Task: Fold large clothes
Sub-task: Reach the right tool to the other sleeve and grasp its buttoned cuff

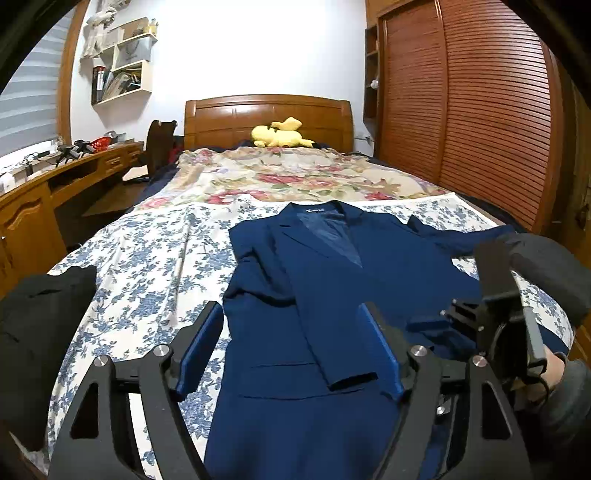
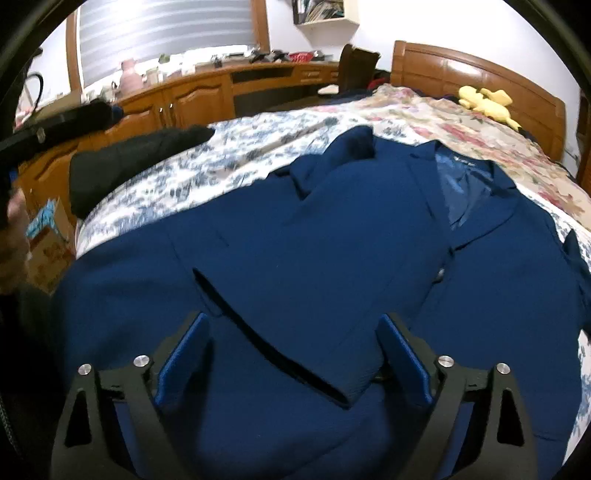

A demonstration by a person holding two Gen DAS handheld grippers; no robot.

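Seen first from the left wrist, a navy blazer [image 1: 332, 288] lies front up on a bed [image 1: 147, 266] covered by a blue-flowered sheet, its collar toward the wooden headboard [image 1: 266, 114] and one sleeve folded down across its front, the cuff ending between the fingers of the left gripper [image 1: 291, 343]; that gripper is released, its blue pads spread wide and pressing on nothing. At the right edge the right gripper [image 1: 461, 317] shows from the side, held by a hand [image 1: 550, 373] in a dark sleeve over the blazer's far side. A black garment [image 1: 40, 332] sits at the bed's left edge, a red-flowered cover [image 1: 295, 173] lies farther up, and a yellow plush toy [image 1: 280, 134] rests by the headboard. White wall shelves [image 1: 122, 66] hold books and papers, a wooden worktop [image 1: 66, 166] with small clutter runs along the left wall, and a slatted wardrobe [image 1: 461, 110] stands on the right. From the right wrist, the right gripper is likewise released, fingers wide apart just above the blazer with the folded sleeve's cuff [image 2: 351, 387] lying between them untouched. Beyond are the black garment, the sheet, the plush toy, the long worktop under a window blind [image 2: 162, 33], and a cardboard box [image 2: 48, 236] on the floor, its contents unclear.
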